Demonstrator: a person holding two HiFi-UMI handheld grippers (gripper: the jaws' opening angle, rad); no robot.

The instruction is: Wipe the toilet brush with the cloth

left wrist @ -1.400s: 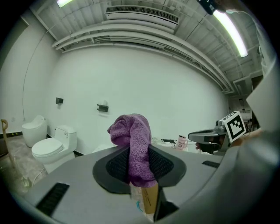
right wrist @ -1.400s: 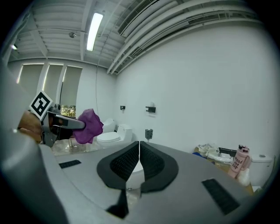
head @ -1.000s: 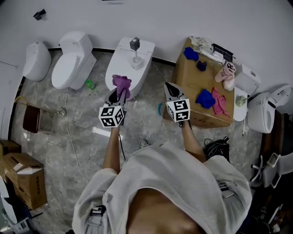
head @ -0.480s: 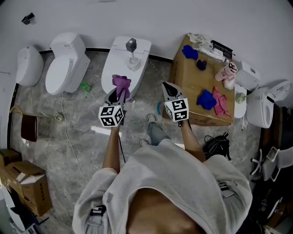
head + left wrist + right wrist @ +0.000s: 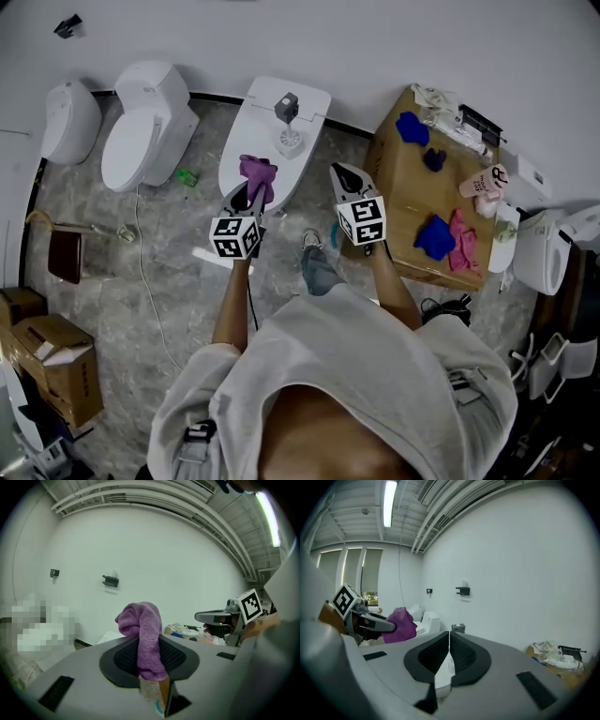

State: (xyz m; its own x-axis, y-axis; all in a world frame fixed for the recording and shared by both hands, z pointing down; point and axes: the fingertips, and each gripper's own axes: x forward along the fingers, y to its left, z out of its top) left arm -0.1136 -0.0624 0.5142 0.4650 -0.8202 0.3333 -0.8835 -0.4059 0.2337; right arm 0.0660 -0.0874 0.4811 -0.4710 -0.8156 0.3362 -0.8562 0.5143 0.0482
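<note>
The left tongs [image 5: 246, 194] clenched a purple cloth [image 5: 257, 172]; the right tongs [image 5: 344, 175] were pressed together, empty. The toilet brush [image 5: 288, 122] stood on the far white toilet [image 5: 246, 142], apart from both.

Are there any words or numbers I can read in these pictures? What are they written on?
There are no words or numbers that can be read.
Left cube on the left claw and right cube on the right claw: black-and-white square patterns, not writing.
Pink thing on the cardboard box: dark marks, too small to read.
</note>
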